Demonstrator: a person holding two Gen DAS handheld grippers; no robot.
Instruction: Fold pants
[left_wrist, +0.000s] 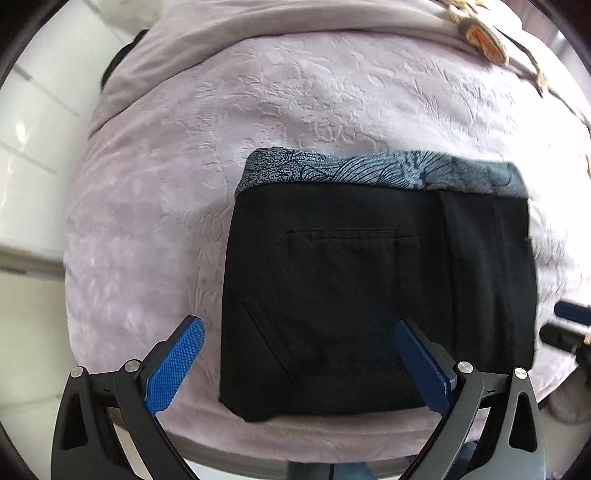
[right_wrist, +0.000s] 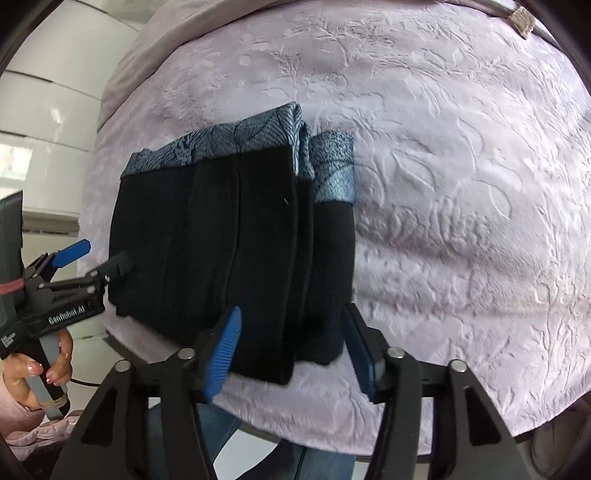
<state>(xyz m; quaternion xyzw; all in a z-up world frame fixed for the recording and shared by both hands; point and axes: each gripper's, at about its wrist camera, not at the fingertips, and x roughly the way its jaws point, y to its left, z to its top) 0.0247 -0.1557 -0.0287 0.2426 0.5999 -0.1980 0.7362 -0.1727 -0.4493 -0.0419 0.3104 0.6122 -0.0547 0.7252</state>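
We list: black pants (left_wrist: 369, 295) with blue-grey leaf-print lining; pale lilac cloth (left_wrist: 295, 92), embossed flowers; blue gripper pads (left_wrist: 177, 365).

the pants (left_wrist: 369, 302) are matt black cloth with stitched seams, their far edge a smoother grey-blue printed fabric with a slight sheen. they lie on a pale lilac cover (left_wrist: 155, 229) of soft cloth embossed with a raised leaf pattern. the left gripper (left_wrist: 295, 365) has matt black plastic arms, shiny metal pins and blue pads (left_wrist: 173, 369) with a fine knurled texture.
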